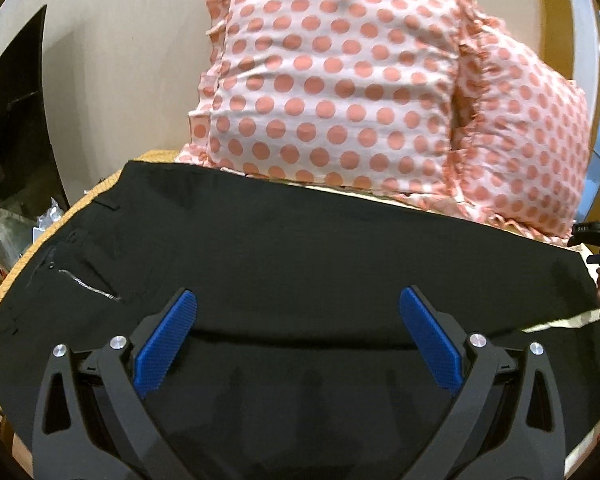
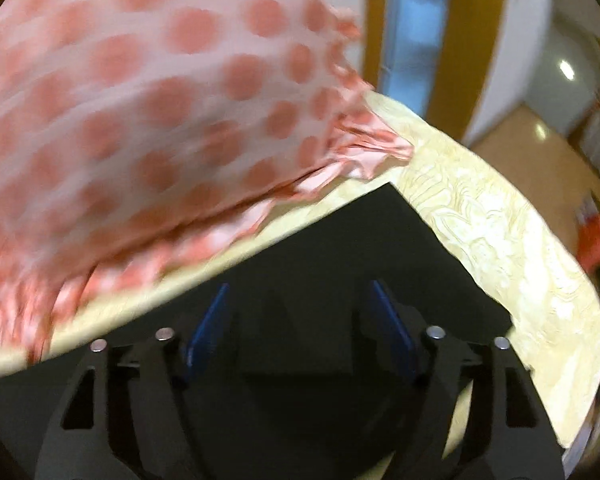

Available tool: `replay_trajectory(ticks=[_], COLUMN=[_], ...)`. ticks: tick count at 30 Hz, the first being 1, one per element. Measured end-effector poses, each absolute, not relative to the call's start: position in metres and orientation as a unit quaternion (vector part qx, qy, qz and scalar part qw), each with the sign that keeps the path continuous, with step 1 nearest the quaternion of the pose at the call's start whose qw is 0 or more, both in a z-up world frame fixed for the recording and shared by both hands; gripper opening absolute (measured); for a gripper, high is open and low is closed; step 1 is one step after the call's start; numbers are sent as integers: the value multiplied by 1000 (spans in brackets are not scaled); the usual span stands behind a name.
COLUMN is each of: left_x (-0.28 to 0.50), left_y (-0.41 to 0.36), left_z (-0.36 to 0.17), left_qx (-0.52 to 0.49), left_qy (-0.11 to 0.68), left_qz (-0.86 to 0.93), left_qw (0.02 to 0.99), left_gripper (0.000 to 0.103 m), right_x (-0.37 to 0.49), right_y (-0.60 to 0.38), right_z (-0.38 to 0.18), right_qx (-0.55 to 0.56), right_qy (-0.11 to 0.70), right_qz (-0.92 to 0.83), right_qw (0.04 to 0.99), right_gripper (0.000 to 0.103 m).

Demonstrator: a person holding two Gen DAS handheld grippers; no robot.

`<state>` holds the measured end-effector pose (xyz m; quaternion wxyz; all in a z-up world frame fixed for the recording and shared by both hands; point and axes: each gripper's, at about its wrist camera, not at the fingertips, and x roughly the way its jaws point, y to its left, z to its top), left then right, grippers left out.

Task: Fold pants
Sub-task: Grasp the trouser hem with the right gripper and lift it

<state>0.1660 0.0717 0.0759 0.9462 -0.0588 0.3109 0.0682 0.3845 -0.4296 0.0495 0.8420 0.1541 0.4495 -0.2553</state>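
On the bed (image 2: 500,240), near the pillow (image 1: 340,80), black pants (image 1: 300,240) lie flat. We hover left gripper (image 1: 298,300) and right gripper (image 2: 298,292), fingers apart, likely seeking edges to fold.

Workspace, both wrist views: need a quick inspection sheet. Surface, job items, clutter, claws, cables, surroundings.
Surface: bed with pale yellow patterned bedspread; orange woven edge at the left.
Job's things: black pants spread flat across the bed, zipper at the left end, squared corner at the right end.
Clutter: polka-dot pillows with ruffled edges, right behind the pants.
Grippers: left claw open above the pants, gripping nothing; right claw open over the pants' right end, view blurred.
Cables: nothing seen.
Surroundings: beige wall, dark screen at left, window and tiled floor at right.
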Motion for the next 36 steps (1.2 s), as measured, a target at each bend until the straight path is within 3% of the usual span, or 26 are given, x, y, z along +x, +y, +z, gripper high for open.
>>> replay_trajectory(ticks=[9, 14, 22, 25, 36], left_x=[186, 188, 183, 177, 161], left_y=[76, 75, 74, 79, 114], left_z=[60, 55, 58, 65, 87], left_qx=[-53, -53, -61, -61, -85], left_qy=[314, 319, 316, 312, 301], left_qz=[67, 60, 50, 55, 90], left_qw=[946, 944, 945, 947, 946], left_gripper=[101, 101, 101, 101, 101], right_x=[450, 431, 392, 374, 289], right_y=[-466, -467, -483, -497, -486], right_z=[18, 21, 26, 28, 77], right_qx=[169, 171, 230, 280, 339], right_qy=[488, 483, 463, 439, 318], right_qz=[-353, -360, -306, -283, -167], right_qw=[780, 779, 800, 806, 869], right_gripper=[68, 56, 18, 11, 9])
